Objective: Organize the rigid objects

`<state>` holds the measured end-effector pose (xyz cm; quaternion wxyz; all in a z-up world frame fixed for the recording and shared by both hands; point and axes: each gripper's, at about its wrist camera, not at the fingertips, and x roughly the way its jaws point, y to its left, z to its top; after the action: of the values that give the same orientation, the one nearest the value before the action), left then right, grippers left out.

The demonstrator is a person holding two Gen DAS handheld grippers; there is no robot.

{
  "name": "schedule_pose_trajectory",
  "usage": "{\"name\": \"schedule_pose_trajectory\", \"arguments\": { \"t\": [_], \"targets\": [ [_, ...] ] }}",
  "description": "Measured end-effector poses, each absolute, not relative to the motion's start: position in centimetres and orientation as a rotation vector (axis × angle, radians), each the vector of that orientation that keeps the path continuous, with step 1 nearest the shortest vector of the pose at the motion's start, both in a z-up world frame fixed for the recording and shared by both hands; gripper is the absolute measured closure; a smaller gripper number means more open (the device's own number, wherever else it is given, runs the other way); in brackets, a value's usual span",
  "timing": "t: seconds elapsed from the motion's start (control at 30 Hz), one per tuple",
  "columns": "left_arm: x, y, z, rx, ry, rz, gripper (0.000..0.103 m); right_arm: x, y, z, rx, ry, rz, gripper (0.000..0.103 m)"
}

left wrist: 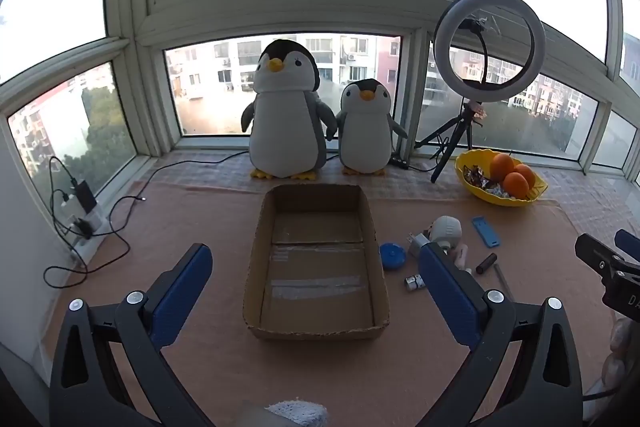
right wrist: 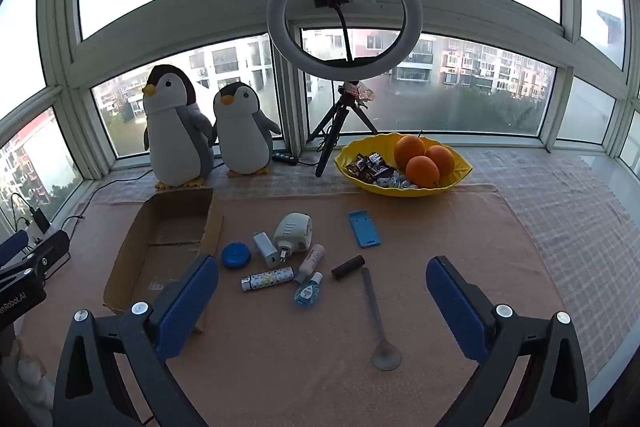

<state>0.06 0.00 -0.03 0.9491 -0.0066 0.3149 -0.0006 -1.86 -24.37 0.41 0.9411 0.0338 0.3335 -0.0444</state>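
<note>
An empty cardboard box (left wrist: 316, 331) lies on the pink cloth, straight ahead of my open left gripper (left wrist: 316, 255); the same box (right wrist: 120, 267) sits left in the right wrist view. Right of it lie small items: a blue round case (right wrist: 236, 255), a white charger (right wrist: 265, 249), a white plug-in device (right wrist: 294, 231), a patterned tube (right wrist: 267, 278), a pink-white tube (right wrist: 312, 259), a small blue bottle (right wrist: 309, 290), a dark cylinder (right wrist: 348, 267), a blue flat case (right wrist: 364, 229) and a grey spoon (right wrist: 378, 323). My right gripper (right wrist: 322, 265) hangs open above them, holding nothing.
Two plush penguins (left wrist: 288, 115) stand at the window behind the box. A ring light on a tripod (right wrist: 344, 15) and a yellow bowl (right wrist: 400, 191) with oranges and sweets stand at the back right. Cables and a power strip (left wrist: 86, 223) lie at the left.
</note>
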Motion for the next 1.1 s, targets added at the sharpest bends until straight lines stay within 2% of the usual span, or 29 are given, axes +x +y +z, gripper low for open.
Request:
{"name": "schedule_pose_trajectory", "arguments": {
  "t": [1.1],
  "targets": [
    [-0.2, -0.4, 0.0, -0.008, 0.635, -0.019, 0.0, -2.0, -24.1, 0.2, 0.084, 0.692, -0.087, 0.0]
  ]
}}
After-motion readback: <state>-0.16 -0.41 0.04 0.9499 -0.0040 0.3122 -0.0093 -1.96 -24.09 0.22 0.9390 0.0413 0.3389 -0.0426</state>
